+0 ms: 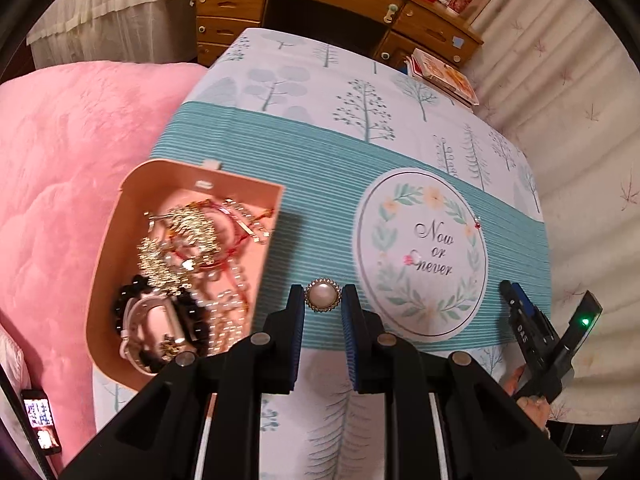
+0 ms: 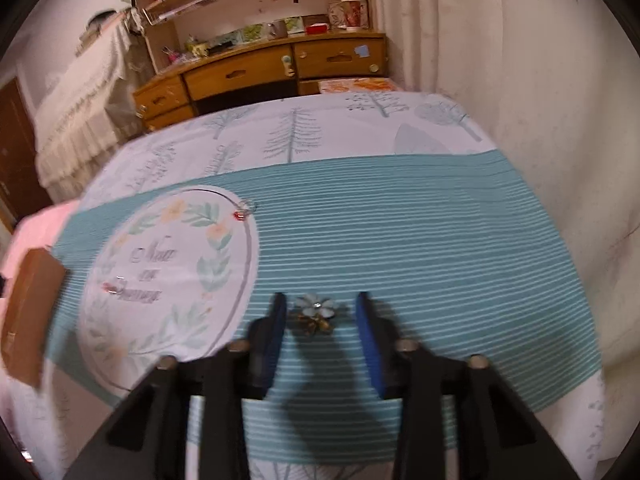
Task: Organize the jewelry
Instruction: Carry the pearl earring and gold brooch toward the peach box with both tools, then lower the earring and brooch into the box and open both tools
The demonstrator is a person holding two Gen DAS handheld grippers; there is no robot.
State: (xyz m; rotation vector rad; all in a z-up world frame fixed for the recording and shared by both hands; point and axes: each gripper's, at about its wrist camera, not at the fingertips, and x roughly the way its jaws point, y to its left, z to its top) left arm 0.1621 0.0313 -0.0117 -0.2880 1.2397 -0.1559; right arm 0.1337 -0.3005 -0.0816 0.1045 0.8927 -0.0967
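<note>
My left gripper (image 1: 322, 305) is shut on a round pearl brooch (image 1: 323, 294) with a gold rim, held above the tablecloth just right of the open peach jewelry box (image 1: 120, 240). The box is heaped with gold chains, red cords and black beads, and shows as a brown edge (image 2: 28, 312) in the right wrist view. My right gripper (image 2: 322, 314) is open, its blue pads either side of a pale blue flower brooch (image 2: 318, 312) lying on the striped cloth, not touching it. Two small red-stone rings (image 1: 477, 224) (image 1: 412, 258) lie on the round printed emblem (image 2: 168, 272).
The teal-striped, tree-printed cloth (image 1: 320, 168) covers a small table. A pink fluffy blanket (image 1: 68, 184) lies on the left with a lit phone (image 1: 40, 424) below it. A wooden desk (image 2: 260, 76) stands behind, books (image 1: 444, 76) at the far corner, curtain (image 2: 500, 80) on the right.
</note>
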